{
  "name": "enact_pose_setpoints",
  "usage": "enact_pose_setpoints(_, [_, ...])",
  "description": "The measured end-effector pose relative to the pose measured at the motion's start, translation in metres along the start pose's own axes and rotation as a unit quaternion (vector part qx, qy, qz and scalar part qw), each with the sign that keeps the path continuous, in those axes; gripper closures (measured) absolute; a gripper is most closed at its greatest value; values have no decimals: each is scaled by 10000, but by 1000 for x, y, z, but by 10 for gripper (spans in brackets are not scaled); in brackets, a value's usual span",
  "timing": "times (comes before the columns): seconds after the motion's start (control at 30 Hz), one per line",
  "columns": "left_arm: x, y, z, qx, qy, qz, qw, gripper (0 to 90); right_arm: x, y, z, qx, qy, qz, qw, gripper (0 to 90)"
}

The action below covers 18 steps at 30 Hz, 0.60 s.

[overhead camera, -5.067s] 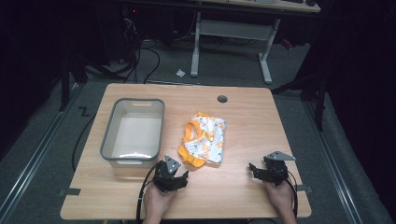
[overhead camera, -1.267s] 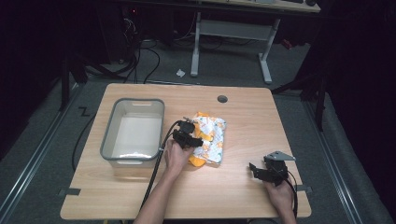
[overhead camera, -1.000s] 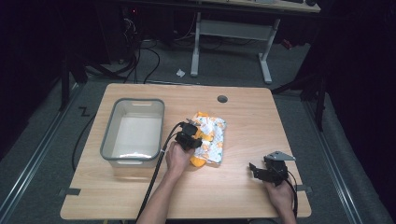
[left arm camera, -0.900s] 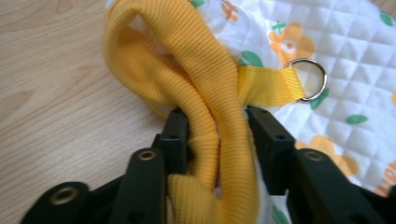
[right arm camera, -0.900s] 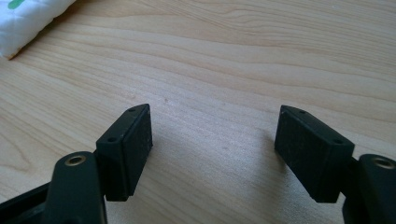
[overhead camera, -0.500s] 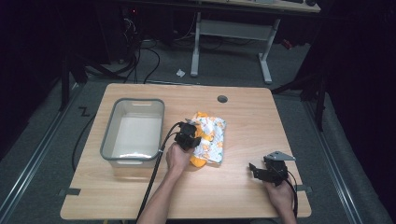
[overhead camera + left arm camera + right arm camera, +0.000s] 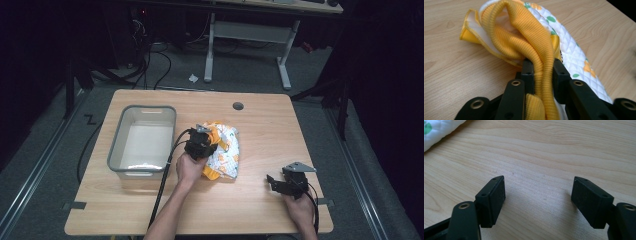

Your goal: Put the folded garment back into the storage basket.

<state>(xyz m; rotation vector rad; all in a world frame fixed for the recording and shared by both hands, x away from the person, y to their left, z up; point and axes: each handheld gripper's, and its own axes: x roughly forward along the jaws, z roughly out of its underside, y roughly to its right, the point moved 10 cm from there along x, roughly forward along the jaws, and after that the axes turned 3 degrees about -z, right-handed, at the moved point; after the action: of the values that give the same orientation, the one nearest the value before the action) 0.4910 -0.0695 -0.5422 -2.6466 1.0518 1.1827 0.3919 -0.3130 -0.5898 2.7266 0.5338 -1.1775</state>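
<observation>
A small quilted garment [image 7: 224, 150], white with orange and green prints and a yellow ribbed cuff [image 7: 534, 42], lies crumpled at the middle of the wooden table [image 7: 260, 125]. My left gripper [image 7: 201, 142] sits at its left side, shut on the yellow ribbed cuff, which is pinched between the two black jaws of my left gripper [image 7: 540, 68] in the left gripper view. My right gripper [image 7: 280, 184] rests near the table's front right, open, jaws wide apart over bare wood with nothing between the fingers of my right gripper [image 7: 537, 195]. A corner of the garment [image 7: 439, 130] shows at the right gripper view's upper left.
A clear plastic bin [image 7: 142, 142] stands at the table's left, just beside my left hand. A round cable hole [image 7: 238, 106] sits near the far edge. Desk legs and cables lie on the floor beyond the table.
Since five seconds ago my left gripper went from the front edge up to the garment and closed on its yellow cuff. Over the last second it barely shifted. The right gripper stayed put.
</observation>
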Motion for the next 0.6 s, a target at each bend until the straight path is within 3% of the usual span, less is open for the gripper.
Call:
enact_pose_setpoints(0.17, [-8, 5, -2, 60, 34, 69, 10000, 758, 0, 0, 0, 0, 0, 0, 10000, 276])
enact_pose_setpoints(0.6, [-43, 6, -19, -14, 472, 313, 9984, 758, 0, 0, 0, 13, 4, -3, 10000, 276])
